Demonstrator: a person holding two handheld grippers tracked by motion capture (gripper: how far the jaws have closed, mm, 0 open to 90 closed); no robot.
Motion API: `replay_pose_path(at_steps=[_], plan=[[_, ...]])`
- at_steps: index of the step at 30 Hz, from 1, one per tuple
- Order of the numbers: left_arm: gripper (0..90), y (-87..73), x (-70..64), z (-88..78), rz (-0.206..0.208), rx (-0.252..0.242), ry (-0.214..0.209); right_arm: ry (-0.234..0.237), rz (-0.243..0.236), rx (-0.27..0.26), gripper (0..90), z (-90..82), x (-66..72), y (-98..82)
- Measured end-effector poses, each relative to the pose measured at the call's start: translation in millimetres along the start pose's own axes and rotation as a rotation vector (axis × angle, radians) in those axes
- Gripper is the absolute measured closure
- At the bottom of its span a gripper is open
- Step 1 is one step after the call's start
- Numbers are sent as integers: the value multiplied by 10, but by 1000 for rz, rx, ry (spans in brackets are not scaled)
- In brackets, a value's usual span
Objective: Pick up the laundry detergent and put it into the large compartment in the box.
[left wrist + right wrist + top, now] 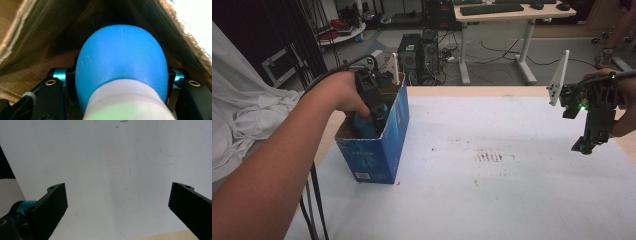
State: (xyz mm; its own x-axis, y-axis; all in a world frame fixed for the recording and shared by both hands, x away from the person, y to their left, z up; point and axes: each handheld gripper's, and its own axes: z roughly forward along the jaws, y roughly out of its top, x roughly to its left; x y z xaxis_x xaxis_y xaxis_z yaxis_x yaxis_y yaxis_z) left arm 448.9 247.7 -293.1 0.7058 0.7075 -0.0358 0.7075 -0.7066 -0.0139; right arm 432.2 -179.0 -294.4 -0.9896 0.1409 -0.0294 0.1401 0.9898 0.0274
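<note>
In the high view, the left gripper (371, 107) sits at the upper left of the frame, pushed down into the open top of a blue cardboard box (374, 155) that stands on the white table cover (492, 190) near its left edge. The person's left hand (339, 95) wraps the gripper's body just above the box rim, and a blue rounded thing (364, 125) shows inside the box, right below the gripper and touching it. At the right edge of the same view, the right gripper (584, 146) hangs above the table cover, well apart from the box, tilted down and to the left, with nothing between its tips. In the left gripper view, a blue ball-shaped bottle (121, 60) takes up the middle of the frame, its white neck (127, 100) running to the bottom edge; the two black jaws press against it from the left and right sides, so the claw is closed on it only as far as its wide body allows. Brown cardboard walls (37, 27) slope in from the upper left and upper right, so the bottle lies inside the box. In the right gripper view, the two black jaws stand wide apart at the lower left and lower right of the frame, holding nothing, with the bare white cover (112, 170) between and beyond them.
</note>
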Motion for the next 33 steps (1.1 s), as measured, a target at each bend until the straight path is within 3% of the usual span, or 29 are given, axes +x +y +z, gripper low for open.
replay_pose_path(at_steps=[5, 8, 17, 22, 33], plan=[[380, -10, 2, 2, 52, 13, 1, 1, 5, -1, 13, 2, 8, 14], [380, -23, 9, 7, 59, 14, 0, 3, -1, -2, 13, 5, 6, 17], [374, -41, 16, 6, 51, 4, 1, -1, 1, -3, 13, -4, 13, 17], [311, -43, 10, -4, 47, 1, 13, -3, 3, -6, 13, -16, 18, 7], [302, -60, -17, -109, 68, 1, 14, -3, 5, -5, 13, -31, 24, -11]])
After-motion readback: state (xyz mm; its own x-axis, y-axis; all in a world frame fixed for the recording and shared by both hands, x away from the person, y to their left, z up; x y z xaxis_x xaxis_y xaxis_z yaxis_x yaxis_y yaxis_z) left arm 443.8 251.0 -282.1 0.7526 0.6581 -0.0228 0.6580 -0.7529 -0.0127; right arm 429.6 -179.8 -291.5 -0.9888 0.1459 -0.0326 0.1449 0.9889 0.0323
